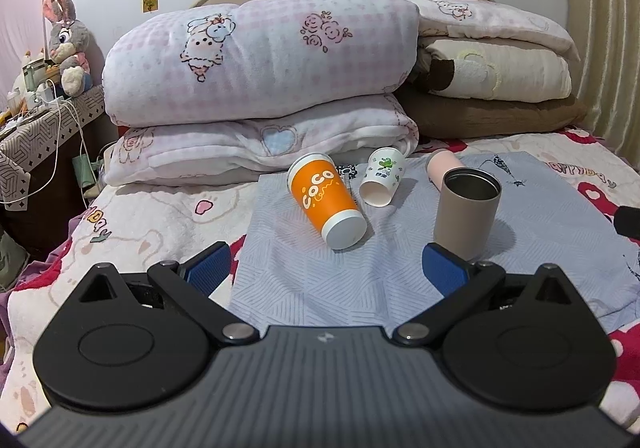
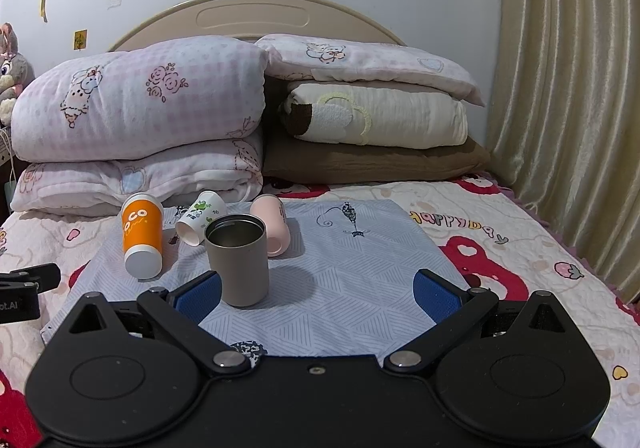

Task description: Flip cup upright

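Note:
Several cups lie on a light blue cloth [image 1: 320, 280] on the bed. An orange "CoCo" cup [image 1: 326, 202] [image 2: 142, 236] lies on its side, base toward me. A small white cup with a green print [image 1: 382, 178] [image 2: 198, 218] lies on its side, mouth toward me. A pink cup [image 1: 442, 164] [image 2: 274, 226] lies behind a grey metal cup [image 1: 468, 214] [image 2: 240, 260], which stands upright with its mouth up. My left gripper [image 1: 326, 268] is open and empty, just short of the orange cup. My right gripper [image 2: 318, 294] is open and empty, its left pad [image 2: 200, 294] beside the grey cup.
Folded pink quilts [image 1: 256, 60] and stacked pillows [image 1: 492, 88] fill the bed's head end behind the cups. A cluttered bedside table [image 1: 44, 120] with a plush rabbit [image 1: 68, 44] stands at left. A curtain [image 2: 560, 88] hangs at right. The left gripper shows at the right view's left edge [image 2: 24, 284].

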`<move>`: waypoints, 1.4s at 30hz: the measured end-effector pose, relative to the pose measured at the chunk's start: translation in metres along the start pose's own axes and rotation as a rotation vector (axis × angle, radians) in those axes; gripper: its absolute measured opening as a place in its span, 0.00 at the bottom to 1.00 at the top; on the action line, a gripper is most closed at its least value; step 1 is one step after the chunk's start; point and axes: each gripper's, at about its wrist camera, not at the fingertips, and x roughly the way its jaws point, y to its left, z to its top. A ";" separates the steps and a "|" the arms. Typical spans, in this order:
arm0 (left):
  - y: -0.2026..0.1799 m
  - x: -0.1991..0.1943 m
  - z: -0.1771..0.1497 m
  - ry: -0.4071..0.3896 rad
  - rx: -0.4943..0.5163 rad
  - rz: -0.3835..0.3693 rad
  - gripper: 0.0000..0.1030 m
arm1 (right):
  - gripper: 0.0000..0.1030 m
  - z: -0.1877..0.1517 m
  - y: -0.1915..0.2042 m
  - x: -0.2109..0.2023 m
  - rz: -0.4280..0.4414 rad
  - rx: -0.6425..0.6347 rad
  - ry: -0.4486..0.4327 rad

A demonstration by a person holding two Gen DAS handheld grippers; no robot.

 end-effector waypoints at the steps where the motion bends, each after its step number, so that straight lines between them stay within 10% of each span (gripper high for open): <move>1: 0.001 0.000 -0.001 0.000 -0.001 0.000 1.00 | 1.00 -0.001 -0.001 0.000 0.001 0.000 0.000; 42: 0.003 0.002 -0.004 0.008 -0.004 -0.005 1.00 | 1.00 0.000 0.003 -0.001 -0.002 -0.008 0.003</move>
